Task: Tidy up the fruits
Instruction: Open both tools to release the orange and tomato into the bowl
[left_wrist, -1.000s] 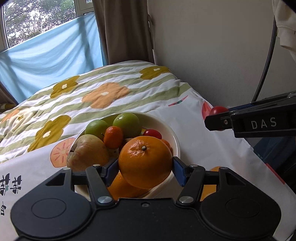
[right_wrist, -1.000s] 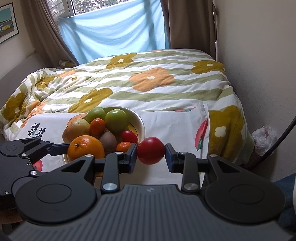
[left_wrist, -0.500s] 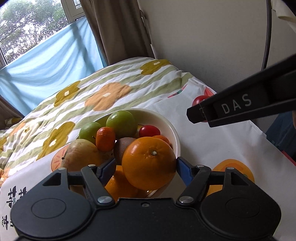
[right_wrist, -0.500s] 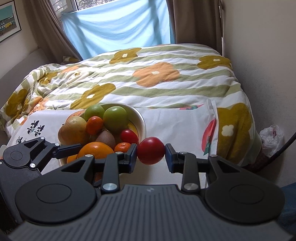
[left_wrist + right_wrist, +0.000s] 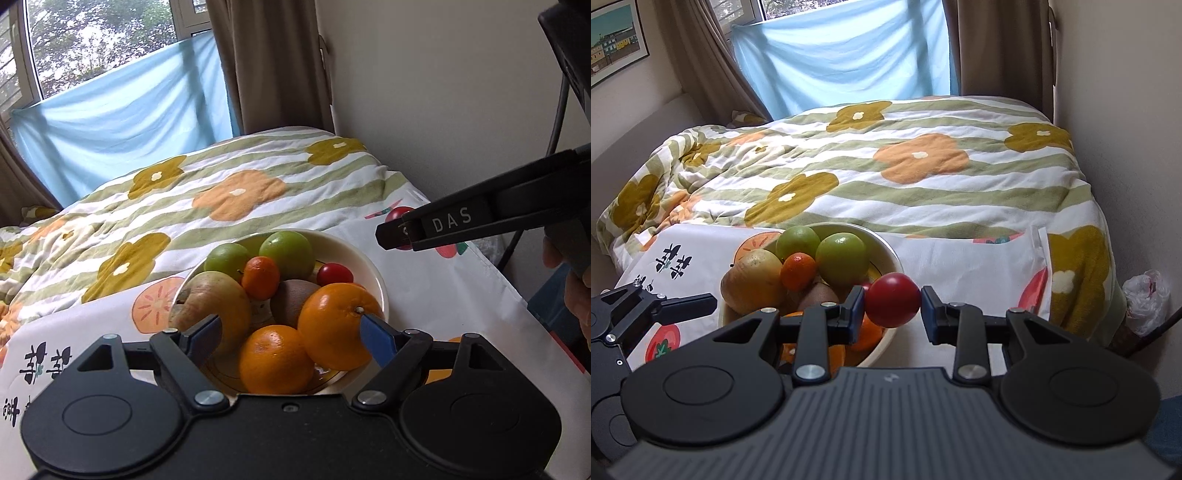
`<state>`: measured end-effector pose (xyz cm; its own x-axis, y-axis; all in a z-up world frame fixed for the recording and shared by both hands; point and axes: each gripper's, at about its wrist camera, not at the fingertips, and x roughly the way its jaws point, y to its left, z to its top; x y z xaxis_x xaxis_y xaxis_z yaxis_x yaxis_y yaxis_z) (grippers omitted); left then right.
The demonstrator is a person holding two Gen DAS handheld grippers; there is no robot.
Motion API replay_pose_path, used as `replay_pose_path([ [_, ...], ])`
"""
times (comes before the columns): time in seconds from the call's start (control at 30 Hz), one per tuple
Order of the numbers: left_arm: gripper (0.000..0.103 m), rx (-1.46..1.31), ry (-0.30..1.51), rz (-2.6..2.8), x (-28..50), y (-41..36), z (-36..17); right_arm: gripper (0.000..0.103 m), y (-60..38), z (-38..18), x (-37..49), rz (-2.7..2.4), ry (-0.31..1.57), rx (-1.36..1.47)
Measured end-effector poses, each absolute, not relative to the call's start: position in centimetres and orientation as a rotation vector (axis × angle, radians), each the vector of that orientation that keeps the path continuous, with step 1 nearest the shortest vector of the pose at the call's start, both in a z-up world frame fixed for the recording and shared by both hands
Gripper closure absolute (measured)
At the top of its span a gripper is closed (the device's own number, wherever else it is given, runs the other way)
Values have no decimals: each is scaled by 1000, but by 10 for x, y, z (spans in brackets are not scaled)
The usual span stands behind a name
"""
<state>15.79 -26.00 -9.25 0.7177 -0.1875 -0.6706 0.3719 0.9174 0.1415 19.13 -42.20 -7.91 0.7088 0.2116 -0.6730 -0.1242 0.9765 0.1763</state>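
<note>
The left gripper (image 5: 293,334) has its fingers spread wide and holds nothing. Its right finger (image 5: 376,341) touches a big orange (image 5: 338,325) that sits in the bowl (image 5: 371,258). Its left finger (image 5: 205,336) is just in front of a brownish apple (image 5: 210,308) in the bowl. A second orange (image 5: 275,360) lies in the bowl between the fingers.

The right gripper (image 5: 892,306) squeezes a red tomato (image 5: 892,304) between its two fingers, just above the right rim of the bowl (image 5: 886,251).

Also in the bowl are two green fruits (image 5: 286,251), a small orange fruit (image 5: 262,277), a brown kiwi (image 5: 291,302) and a little red tomato (image 5: 334,273).

The bowl stands on a white cloth with fruit pictures (image 5: 436,295). Behind the bowl is a bed with a flowery striped blanket (image 5: 923,177). Far behind the bowl hangs a blue sheet (image 5: 846,55) over the window.
</note>
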Motion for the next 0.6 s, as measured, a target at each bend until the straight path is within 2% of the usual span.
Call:
replay_pose_path([
  [0.17, 17, 217, 709, -240, 159, -232, -81, 55, -417, -79, 207, 222, 772, 128],
  [0.27, 13, 184, 715, -195, 160, -216, -78, 55, -411, -81, 216, 240, 780, 128],
  [0.6, 13, 140, 729, -136, 168, -191, -81, 55, -394, -98, 236, 278, 813, 136],
])
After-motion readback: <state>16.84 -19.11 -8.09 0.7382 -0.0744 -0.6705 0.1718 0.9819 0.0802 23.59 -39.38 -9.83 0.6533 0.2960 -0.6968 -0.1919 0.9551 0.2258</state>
